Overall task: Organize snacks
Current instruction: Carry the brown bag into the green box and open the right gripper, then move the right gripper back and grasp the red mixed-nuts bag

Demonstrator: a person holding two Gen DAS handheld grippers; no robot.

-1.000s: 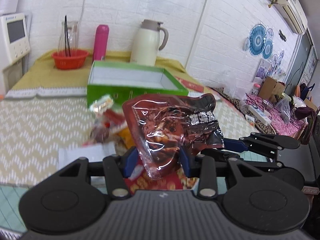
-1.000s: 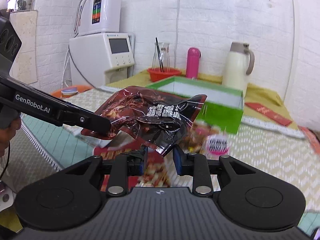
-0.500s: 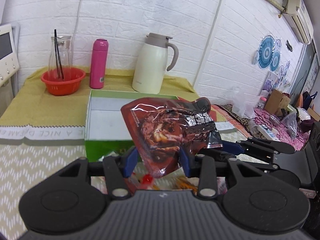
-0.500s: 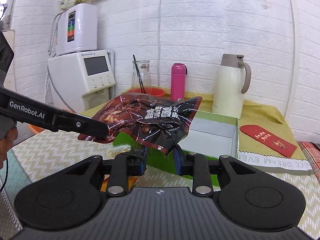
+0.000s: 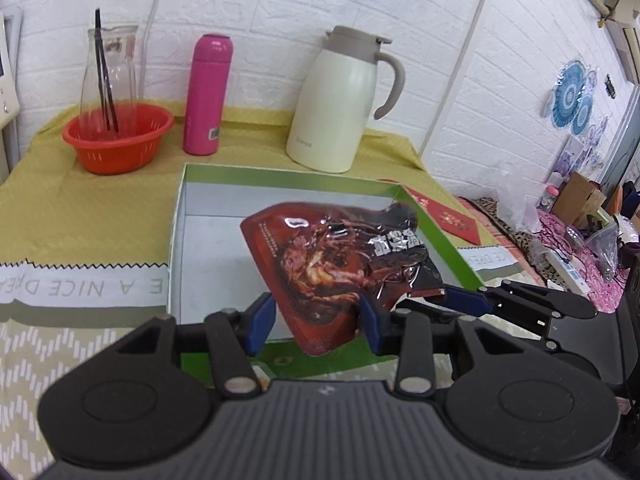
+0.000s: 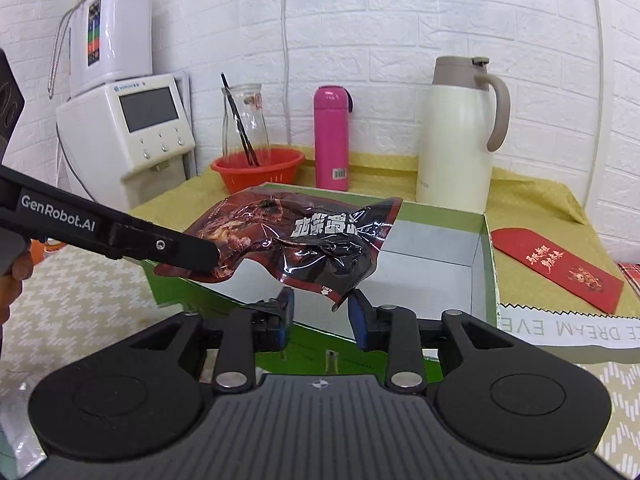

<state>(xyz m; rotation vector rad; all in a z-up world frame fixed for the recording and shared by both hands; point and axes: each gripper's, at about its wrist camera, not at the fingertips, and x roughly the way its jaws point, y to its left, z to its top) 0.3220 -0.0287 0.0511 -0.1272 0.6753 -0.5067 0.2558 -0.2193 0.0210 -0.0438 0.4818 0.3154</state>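
Covering most of both views, a table draped in yellow and chevron-patterned cloth carries everything else. On it sits a green box with a white inside, open at the top and bare where its floor shows. Behind the box, against the white brick wall, stand a cream thermos jug, a pink flask and an orange basket holding a glass bottle with dark sticks. A white appliance with a screen occupies the far left of the right wrist view, and a red envelope lies flat on the cloth just right of the box.

A dark red snack packet hangs over the open box, clear of its floor, stretched between the two tools. The left gripper has the packet's lower corner between its blue pads, and its jaws are opening; the left pad stands apart from the foil, though whether the right pad touches is hard to judge. The right gripper is opening too, with the packet's pointed corner dangling in the gap and no pad pressing on it.
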